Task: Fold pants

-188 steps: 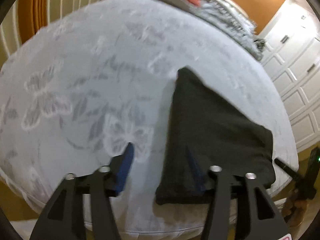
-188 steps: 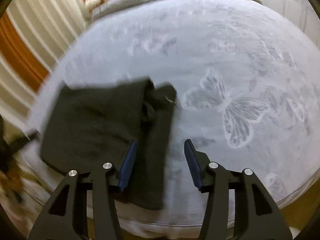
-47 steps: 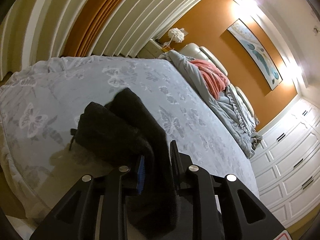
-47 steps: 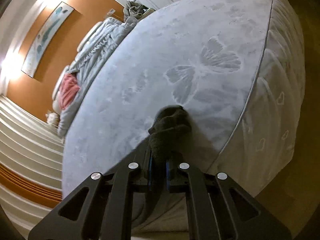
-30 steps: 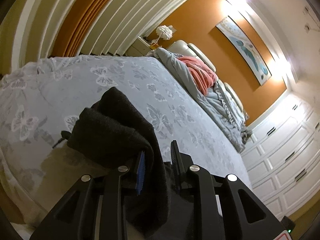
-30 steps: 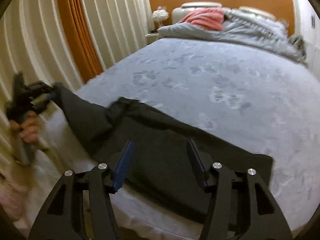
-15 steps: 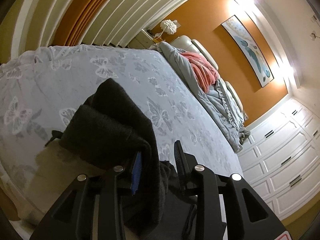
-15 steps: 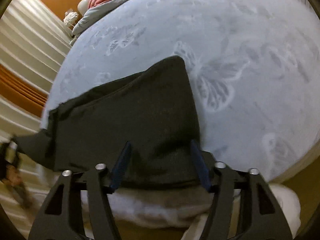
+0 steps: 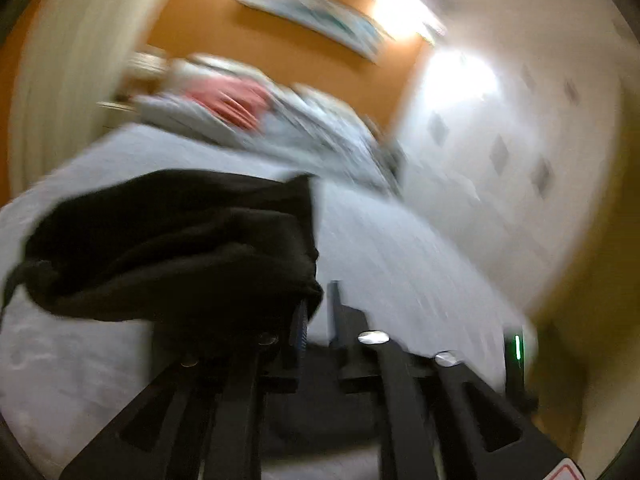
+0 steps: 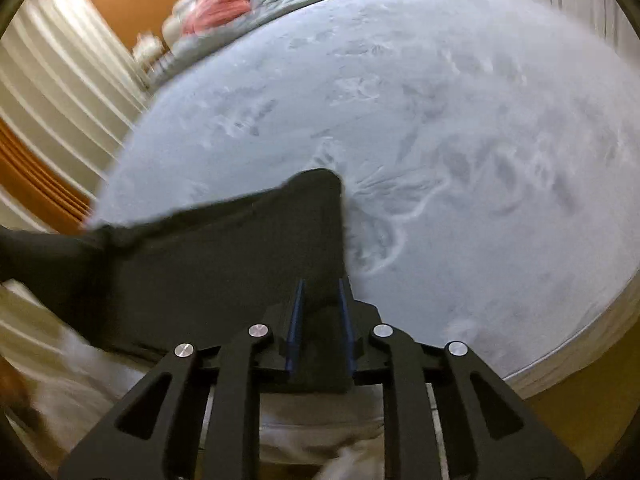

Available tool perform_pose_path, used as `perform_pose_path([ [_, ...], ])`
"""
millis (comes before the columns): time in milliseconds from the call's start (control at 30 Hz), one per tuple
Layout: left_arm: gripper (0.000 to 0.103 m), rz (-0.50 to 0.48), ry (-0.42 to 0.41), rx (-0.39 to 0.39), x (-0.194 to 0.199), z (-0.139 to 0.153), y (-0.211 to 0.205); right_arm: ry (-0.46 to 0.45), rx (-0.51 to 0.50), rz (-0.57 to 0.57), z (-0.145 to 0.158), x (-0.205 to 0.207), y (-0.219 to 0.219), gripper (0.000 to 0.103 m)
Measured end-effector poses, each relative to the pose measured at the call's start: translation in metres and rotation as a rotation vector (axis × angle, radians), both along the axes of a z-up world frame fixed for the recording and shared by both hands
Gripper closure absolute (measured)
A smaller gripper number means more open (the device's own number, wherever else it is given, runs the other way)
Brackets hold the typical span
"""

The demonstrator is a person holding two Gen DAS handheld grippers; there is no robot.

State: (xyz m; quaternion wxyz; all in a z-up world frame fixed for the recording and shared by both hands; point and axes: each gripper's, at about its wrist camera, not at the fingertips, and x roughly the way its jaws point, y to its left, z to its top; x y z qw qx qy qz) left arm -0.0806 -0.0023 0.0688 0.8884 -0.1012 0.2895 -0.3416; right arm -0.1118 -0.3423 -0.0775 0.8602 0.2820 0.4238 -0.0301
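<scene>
The black pants (image 10: 224,248) lie partly folded on the near edge of the bed, one end stretching off to the left. My right gripper (image 10: 320,292) is shut on their near right corner. In the blurred left wrist view my left gripper (image 9: 318,312) is nearly closed and grips a bunched end of the pants (image 9: 172,240), which drapes over its left finger above the bed.
The pale blue butterfly-print bed cover (image 10: 460,120) spreads ahead. A grey duvet and a pink cloth (image 10: 224,0) are piled at the headboard. White wardrobe doors (image 9: 500,152) stand to the right, curtains (image 10: 60,92) to the left.
My right gripper has closed on the pants' corner; it was open half a second ago. My left gripper swings fast to the right with its end of the pants still held.
</scene>
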Motion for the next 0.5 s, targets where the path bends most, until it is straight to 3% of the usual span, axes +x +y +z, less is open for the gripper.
perform_pose_path([
  [33, 0.050, -0.091, 0.039, 0.035, -0.006, -0.013, -0.027, -0.031, -0.013, -0.008, 0.004, -0.004, 0.001, 0.045],
  [67, 0.044, -0.124, 0.055, 0.063, -0.010, -0.023, -0.041, -0.062, -0.048, -0.013, 0.010, -0.008, 0.003, 0.040],
  [167, 0.038, -0.166, 0.086, 0.123, -0.020, -0.051, -0.061, -0.108, -0.068, 0.047, 0.013, -0.013, 0.013, 0.040],
  [233, 0.027, -0.159, 0.137, 0.080, -0.018, -0.061, -0.048, -0.102, -0.061, 0.063, 0.011, -0.011, 0.015, 0.040],
  [333, 0.026, -0.140, 0.174, 0.041, -0.014, -0.065, -0.019, -0.106, -0.067, 0.092, 0.014, -0.006, 0.023, 0.040],
  [500, 0.025, 0.023, 0.147, 0.009, -0.012, -0.066, 0.039, -0.061, 0.075, 0.195, 0.003, 0.022, 0.056, 0.031],
])
